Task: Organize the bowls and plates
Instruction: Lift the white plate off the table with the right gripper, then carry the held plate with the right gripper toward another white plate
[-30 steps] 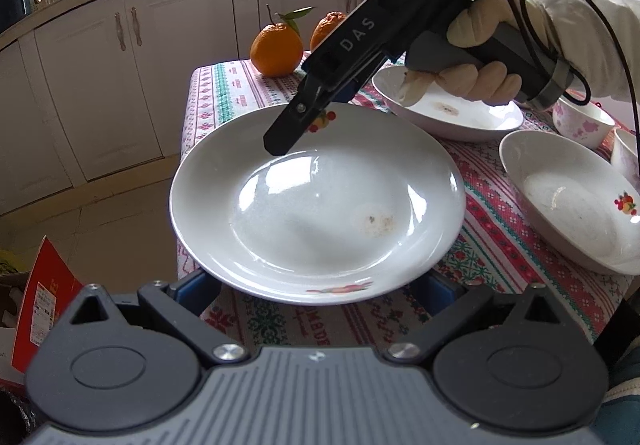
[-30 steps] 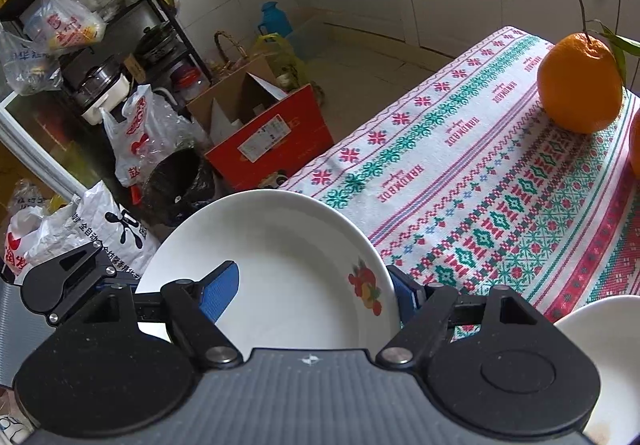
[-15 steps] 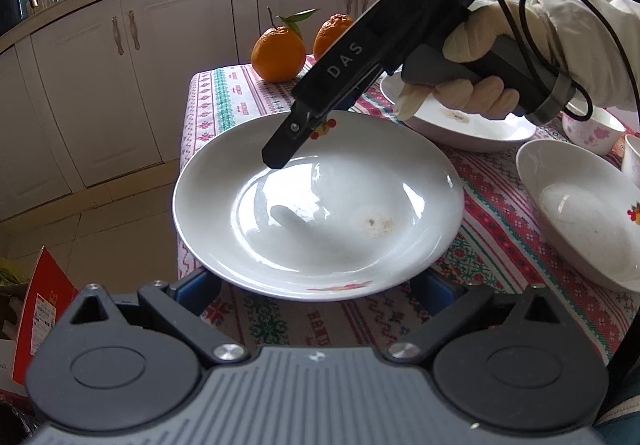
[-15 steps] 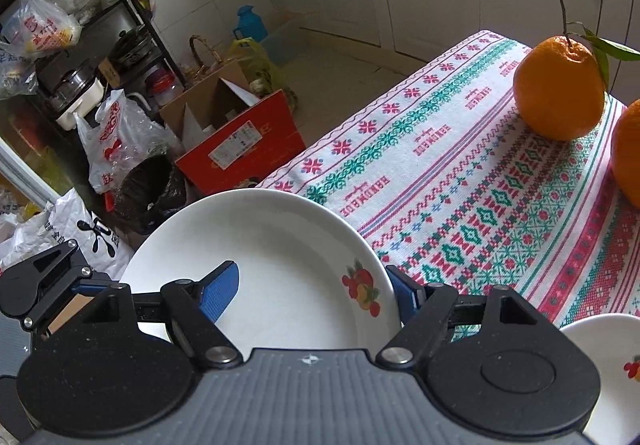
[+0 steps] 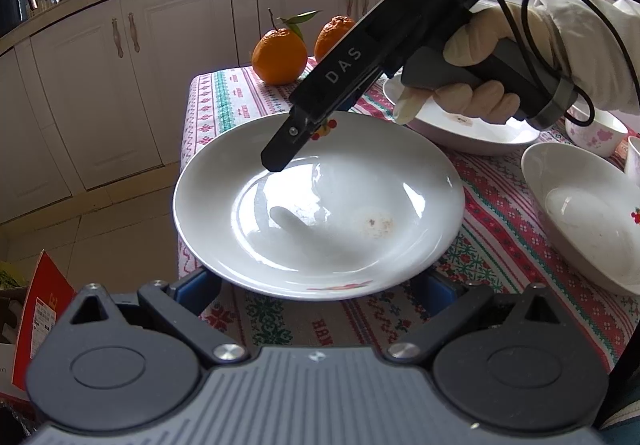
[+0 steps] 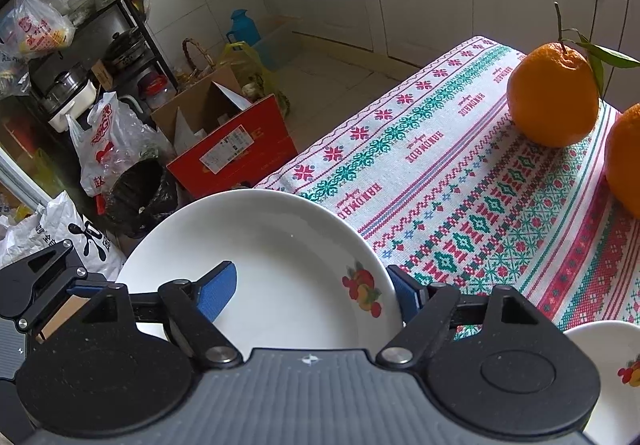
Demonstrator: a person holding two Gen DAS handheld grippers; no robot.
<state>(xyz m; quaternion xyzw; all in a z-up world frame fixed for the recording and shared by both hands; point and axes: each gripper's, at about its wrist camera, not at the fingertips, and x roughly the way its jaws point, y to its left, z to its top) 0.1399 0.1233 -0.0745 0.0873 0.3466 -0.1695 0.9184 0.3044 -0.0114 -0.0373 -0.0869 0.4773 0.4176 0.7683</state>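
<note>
Plate [image 5: 320,213] sits at the table's left corner, overhanging the tablecloth [image 5: 500,205] edge. Left gripper [image 5: 316,285]: jaws wide, straddling the near rim from below, no grip. Over the last second the right gripper [image 6: 312,285] has slid further over the far rim, jaws wide, one pad [image 6: 218,289] inside. Not clamped yet; looks like pickup is next. Second plate [image 5: 580,213] waits right.

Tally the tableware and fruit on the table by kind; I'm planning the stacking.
Shallow white ceramic plates: 3
Small white bowl with pink flowers: 1
Round orange fruits: 2
Total: 6
</note>
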